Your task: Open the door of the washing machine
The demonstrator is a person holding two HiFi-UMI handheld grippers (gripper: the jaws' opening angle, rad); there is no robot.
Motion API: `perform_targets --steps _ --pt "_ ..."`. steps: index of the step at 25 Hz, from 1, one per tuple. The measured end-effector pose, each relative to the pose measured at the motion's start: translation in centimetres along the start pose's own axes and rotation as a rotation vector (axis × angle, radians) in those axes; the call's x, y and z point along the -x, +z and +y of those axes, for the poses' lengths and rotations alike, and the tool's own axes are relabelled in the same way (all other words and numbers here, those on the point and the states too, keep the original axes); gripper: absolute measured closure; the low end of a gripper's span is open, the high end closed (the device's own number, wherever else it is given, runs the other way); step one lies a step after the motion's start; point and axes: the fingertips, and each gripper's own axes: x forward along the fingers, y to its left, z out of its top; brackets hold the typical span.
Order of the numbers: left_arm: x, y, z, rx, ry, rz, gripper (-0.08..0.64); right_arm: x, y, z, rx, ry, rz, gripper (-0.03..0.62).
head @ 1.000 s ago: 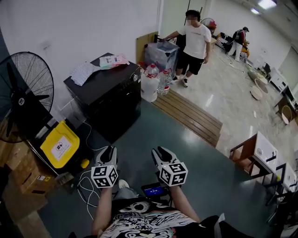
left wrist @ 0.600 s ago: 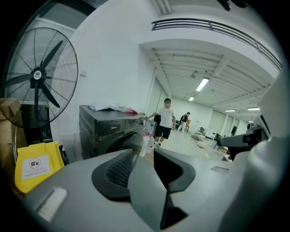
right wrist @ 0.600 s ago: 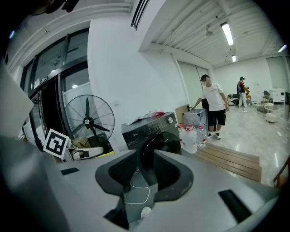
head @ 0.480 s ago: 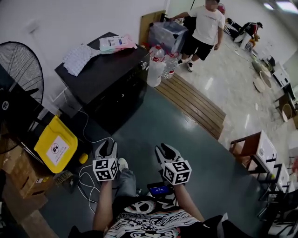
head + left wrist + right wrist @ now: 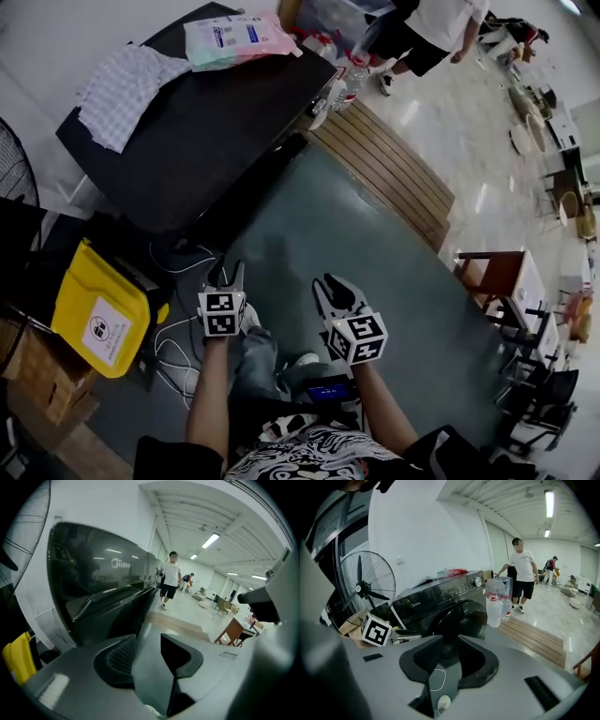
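I hold my two tools low over the floor [image 5: 319, 225], facing the one washer [image 5: 187, 112]. The left tool [image 5: 226, 274] has just been spreading its jaws, and they stand wide with nothing between them. The right tool [image 5: 330, 284] has just been narrowing, yet its jaws are apart too and pinch nothing. The washer's single round door [image 5: 476, 616] is on its front, shut, ahead of both tools and touched by neither. Two things lie on the washer's top: one checked cloth [image 5: 127, 80] and one packet [image 5: 239, 37]. Two water bottles [image 5: 493, 607] stand at one side of the washer. At the other side are one fan [image 5: 365, 590] and one yellow bin [image 5: 98, 309]. Two people are farther off, one person [image 5: 522, 573] by the bottles and a second [image 5: 553, 569] behind.
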Motion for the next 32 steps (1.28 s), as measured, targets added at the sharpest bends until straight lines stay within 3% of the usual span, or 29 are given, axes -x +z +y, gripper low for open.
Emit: perform_targets --steps 6,14,23,26,32 --pt "-5.6 -2.4 2.3 -0.005 0.013 0.070 0.393 -3.4 -0.5 -0.1 -0.013 0.020 0.042 0.494" --pt "-10.0 -1.6 2.5 -0.056 0.030 0.107 0.388 -5.1 -2.6 -0.6 -0.018 0.087 0.106 0.499" --pt "-10.5 -1.8 2.9 0.008 0.075 0.102 0.454 -5.3 -3.4 -2.5 -0.030 0.099 0.103 0.515" --pt "-10.5 -1.9 2.7 -0.004 0.079 0.111 0.460 -5.4 -3.7 -2.9 -0.036 0.099 0.104 0.515" --pt "-10.1 -2.9 0.6 -0.041 0.010 0.165 0.479 -5.6 -4.2 -3.0 -0.053 0.104 0.118 0.531"
